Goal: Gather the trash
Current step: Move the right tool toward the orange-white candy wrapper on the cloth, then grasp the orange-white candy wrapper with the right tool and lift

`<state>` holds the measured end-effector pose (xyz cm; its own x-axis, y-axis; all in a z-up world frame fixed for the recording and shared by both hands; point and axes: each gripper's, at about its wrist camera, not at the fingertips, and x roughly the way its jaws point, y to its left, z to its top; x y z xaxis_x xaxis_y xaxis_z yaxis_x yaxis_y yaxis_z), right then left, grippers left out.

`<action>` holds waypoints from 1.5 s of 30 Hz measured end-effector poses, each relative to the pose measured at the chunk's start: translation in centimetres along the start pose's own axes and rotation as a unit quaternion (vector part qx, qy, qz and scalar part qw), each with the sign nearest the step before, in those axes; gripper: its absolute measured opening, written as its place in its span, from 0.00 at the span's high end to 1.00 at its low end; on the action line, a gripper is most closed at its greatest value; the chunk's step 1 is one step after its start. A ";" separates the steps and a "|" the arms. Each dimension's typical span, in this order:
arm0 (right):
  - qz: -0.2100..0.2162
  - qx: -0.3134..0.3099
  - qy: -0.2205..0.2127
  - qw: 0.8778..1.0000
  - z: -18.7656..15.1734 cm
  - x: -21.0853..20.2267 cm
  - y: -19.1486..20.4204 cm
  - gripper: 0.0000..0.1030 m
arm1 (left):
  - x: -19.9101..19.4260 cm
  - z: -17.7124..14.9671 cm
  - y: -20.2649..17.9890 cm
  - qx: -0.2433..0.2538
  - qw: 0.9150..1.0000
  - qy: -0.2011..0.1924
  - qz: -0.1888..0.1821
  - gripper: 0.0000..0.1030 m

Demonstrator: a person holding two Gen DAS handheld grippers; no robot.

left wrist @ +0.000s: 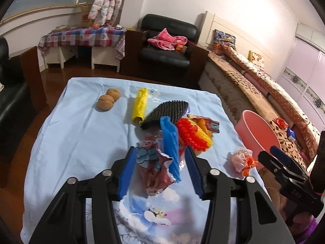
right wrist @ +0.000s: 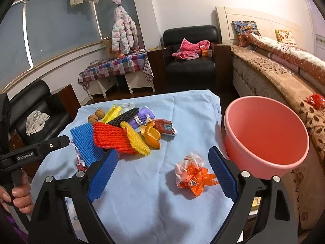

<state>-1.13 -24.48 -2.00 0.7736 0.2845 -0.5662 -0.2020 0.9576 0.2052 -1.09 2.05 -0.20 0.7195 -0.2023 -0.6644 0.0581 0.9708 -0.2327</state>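
Left gripper (left wrist: 160, 170) gaped over a crumpled wrapper (left wrist: 156, 168); right gripper (right wrist: 162, 174) gaped around an orange-and-white wrapper (right wrist: 193, 174); either might snag the tablecloth (right wrist: 142, 193).

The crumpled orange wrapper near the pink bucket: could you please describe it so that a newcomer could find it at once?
Start at the pink bucket off the right edge of the blue cloth. Just left of it, on the cloth, lies the orange wrapper, between the right tongs' open fingers. It sits alone, apart from the pile of foam nets, and is crumpled orange foil with white paper.

Two walnuts (left wrist: 105, 102), four foam nets (right wrist: 113, 138), one pink basin (right wrist: 266, 134).
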 end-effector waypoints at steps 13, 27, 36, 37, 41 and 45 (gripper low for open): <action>0.010 0.027 0.029 0.999 -0.6 1.4 -1.8 0.22 | 2.2 1.3 -1.5 0.026 1.000 0.009 0.011 0.79; 0.006 0.054 0.061 0.997 -1.1 2.7 -3.3 0.34 | 0.7 1.7 -1.3 0.024 0.999 -0.028 -0.018 0.94; 0.004 0.076 0.072 0.994 -1.3 3.0 -4.4 0.34 | -0.7 2.3 -0.5 0.009 0.998 -0.045 -0.041 0.94; 0.004 0.077 0.074 0.994 -1.3 3.1 -4.4 0.35 | -0.8 2.4 -0.4 0.006 0.998 -0.046 -0.042 0.94; 0.002 0.080 0.092 0.992 -1.7 3.8 -4.6 0.53 | -1.4 2.9 -0.1 -0.002 0.997 -0.053 -0.047 0.94; 0.009 0.089 0.102 0.991 -2.0 3.9 -5.1 0.78 | -1.9 3.2 -0.4 -0.003 0.997 -0.057 -0.051 0.94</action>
<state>1.70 -28.19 -6.83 0.6300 0.3216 -0.7069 -0.0918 0.9347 0.3435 -0.26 2.46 3.37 0.7837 -0.2842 -0.5523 0.1315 0.9450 -0.2996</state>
